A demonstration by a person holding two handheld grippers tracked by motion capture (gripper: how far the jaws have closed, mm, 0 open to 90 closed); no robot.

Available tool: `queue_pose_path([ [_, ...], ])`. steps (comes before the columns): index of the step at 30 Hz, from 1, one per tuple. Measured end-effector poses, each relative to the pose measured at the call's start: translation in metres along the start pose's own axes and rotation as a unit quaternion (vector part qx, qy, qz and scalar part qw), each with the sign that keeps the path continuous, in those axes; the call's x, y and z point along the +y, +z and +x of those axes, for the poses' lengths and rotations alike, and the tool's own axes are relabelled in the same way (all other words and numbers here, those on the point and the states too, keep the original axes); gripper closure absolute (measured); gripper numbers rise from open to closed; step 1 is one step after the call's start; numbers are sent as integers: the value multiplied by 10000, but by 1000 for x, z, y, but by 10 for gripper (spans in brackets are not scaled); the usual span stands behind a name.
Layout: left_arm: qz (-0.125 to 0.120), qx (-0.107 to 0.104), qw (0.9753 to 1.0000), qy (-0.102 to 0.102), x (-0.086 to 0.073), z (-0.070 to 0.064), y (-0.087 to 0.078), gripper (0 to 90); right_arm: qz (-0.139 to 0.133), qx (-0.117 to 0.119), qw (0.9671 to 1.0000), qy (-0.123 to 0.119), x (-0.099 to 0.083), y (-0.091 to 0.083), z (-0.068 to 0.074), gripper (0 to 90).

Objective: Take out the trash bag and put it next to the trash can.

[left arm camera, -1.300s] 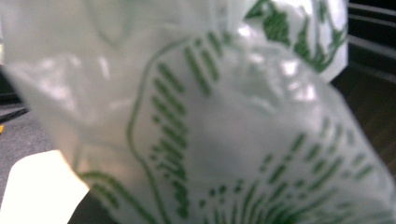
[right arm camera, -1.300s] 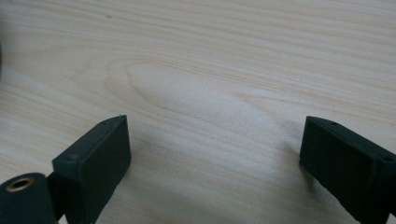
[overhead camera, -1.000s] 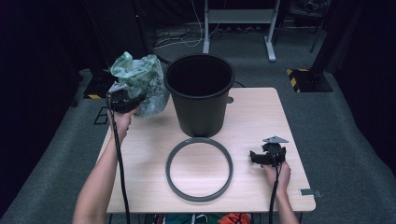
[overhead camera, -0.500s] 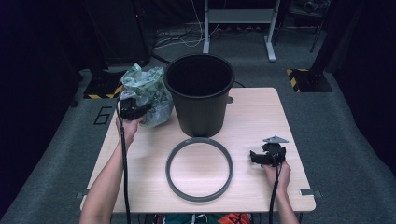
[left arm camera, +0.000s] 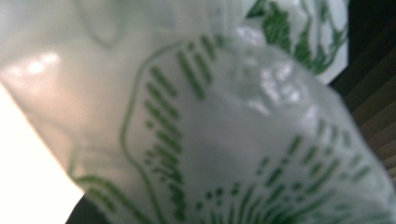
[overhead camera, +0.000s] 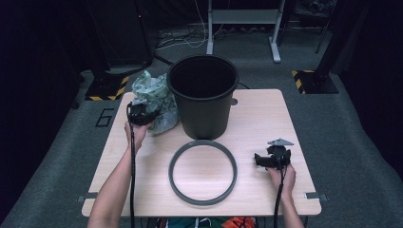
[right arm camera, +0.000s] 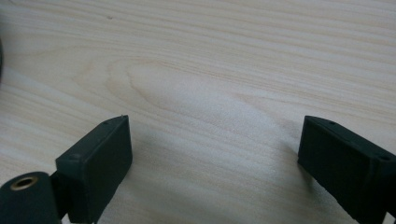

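the left hand-held gripper (overhead camera: 141, 115) holds the crumpled green-printed plastic bag (overhead camera: 157, 99) at centre left, touching the black bucket (overhead camera: 203, 95); right hand-held gripper (overhead camera: 270, 159) rests wide open, lower right; next, i reckon, lining the bucket needs the bag lifted over its rim.

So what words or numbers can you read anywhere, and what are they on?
"6": painted in outline on the grey floor left of the table.
Green print on the plastic bag, held at the left gripper: too blurred to read.
Nothing on the black bucket or grey ring.
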State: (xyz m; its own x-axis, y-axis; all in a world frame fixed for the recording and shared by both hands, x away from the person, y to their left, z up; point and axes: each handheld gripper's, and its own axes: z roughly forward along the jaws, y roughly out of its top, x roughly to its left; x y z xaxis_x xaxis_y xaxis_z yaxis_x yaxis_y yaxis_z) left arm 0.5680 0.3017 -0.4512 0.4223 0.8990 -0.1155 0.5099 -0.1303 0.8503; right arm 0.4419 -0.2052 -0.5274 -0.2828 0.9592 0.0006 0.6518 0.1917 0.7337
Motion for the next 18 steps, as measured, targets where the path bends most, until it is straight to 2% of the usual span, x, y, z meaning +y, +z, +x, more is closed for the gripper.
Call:
queue_pose_path([
  [4,-13,49,10000,-11,-1,-1,4,807,0,0,10000,-4,0,0,0,88],
  [11,-106,-3,9998,-191,-2,0,5,764,-4,2,10000,-8,0,0,0,91],
  [16,-151,-90,9990,-413,-6,3,0,657,-12,1,10000,-2,0,0,0,93],
  [18,-159,-79,9989,-434,-9,4,-1,605,-13,4,10000,0,0,0,0,94],
])
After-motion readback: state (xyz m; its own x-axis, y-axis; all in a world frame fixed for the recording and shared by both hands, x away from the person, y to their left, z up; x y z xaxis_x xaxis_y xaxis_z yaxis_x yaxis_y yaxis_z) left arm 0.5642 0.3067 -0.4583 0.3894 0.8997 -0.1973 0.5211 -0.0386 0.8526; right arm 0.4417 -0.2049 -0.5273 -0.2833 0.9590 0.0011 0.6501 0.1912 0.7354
